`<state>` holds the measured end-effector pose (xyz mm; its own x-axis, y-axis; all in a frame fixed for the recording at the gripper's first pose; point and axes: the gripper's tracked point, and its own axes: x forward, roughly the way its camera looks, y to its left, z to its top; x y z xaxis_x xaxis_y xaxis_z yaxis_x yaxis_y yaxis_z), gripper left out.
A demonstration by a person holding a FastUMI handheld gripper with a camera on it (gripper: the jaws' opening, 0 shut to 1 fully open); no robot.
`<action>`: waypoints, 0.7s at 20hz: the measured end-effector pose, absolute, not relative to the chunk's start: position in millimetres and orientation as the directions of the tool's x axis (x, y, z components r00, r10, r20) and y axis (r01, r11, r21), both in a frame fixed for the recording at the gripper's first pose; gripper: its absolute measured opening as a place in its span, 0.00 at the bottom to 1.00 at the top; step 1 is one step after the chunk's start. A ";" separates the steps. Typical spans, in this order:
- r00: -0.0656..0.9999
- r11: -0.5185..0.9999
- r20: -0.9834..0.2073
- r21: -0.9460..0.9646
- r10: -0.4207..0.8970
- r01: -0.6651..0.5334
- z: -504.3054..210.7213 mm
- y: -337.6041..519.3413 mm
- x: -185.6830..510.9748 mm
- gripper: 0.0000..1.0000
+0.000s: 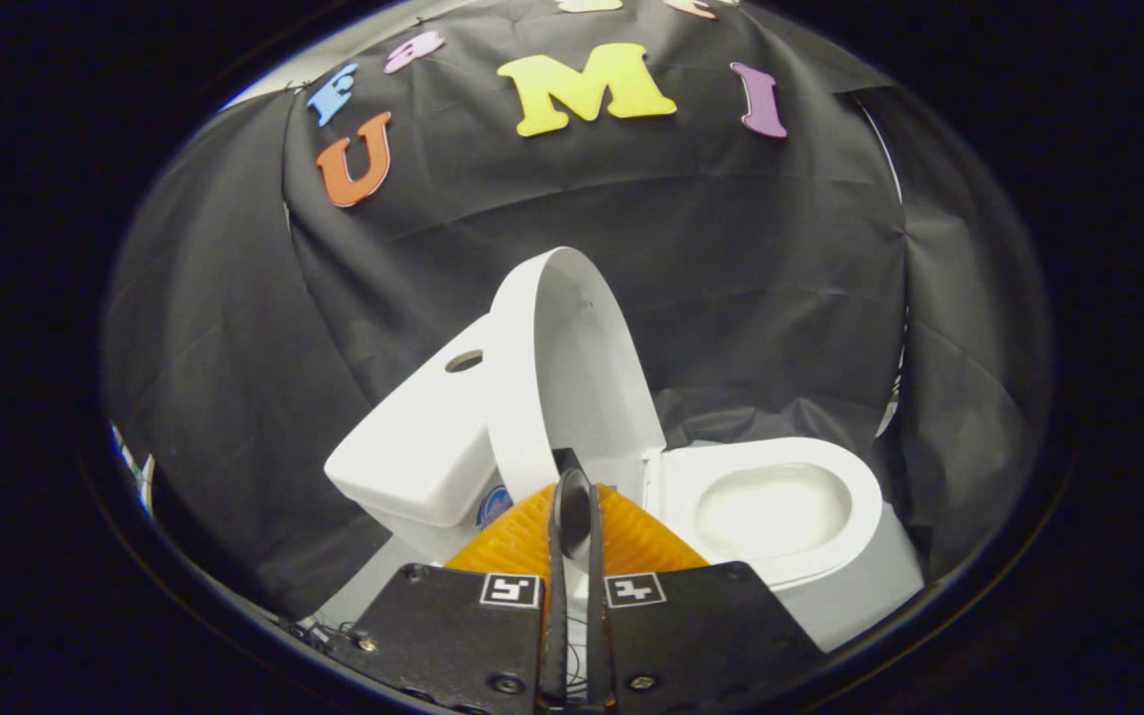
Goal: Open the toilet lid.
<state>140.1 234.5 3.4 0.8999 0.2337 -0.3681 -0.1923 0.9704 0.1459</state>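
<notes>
Lid raised, gripper fingers drawn together just below its lower edge

Toilet lid (572, 367) stands nearly upright, just ahead of the gripper (574, 501) at about twelve o'clock from the fingertips. Its long axis runs up and down, its inner face turned toward three o'clock, where the open seat and bowl (776, 506) lie flat. The cistern (423, 447), a white box with a round hole in its top, sits behind the lid at about ten o'clock, and the lid leans back toward it.

The gripper's two fingers are narrow, almost touching, with only a thin slit between them. Their tips reach the bottom edge of the lid near the hinge. Whether they pinch the lid's rim or merely sit in front of it cannot be told, because the tips overlap it in this forward-looking view.

Judging by the lid's steep angle, the opening looks largely done; any further move would be a small push toward ten o'clock, or a release.

The hinge is hidden behind the fingertips. The toilet's base is cut off by the gripper's body. The person's hand is out of sight.
</notes>
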 end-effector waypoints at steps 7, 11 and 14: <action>0.902 0.976 -0.382 0.001 0.200 -0.216 0.1 239.8 139.6 0.15; 0.919 0.959 -0.328 -0.105 0.217 -0.263 4.1 236.1 134.4 0.57; 0.946 0.949 -0.252 -0.186 0.203 -0.254 12.9 226.6 120.6 0.85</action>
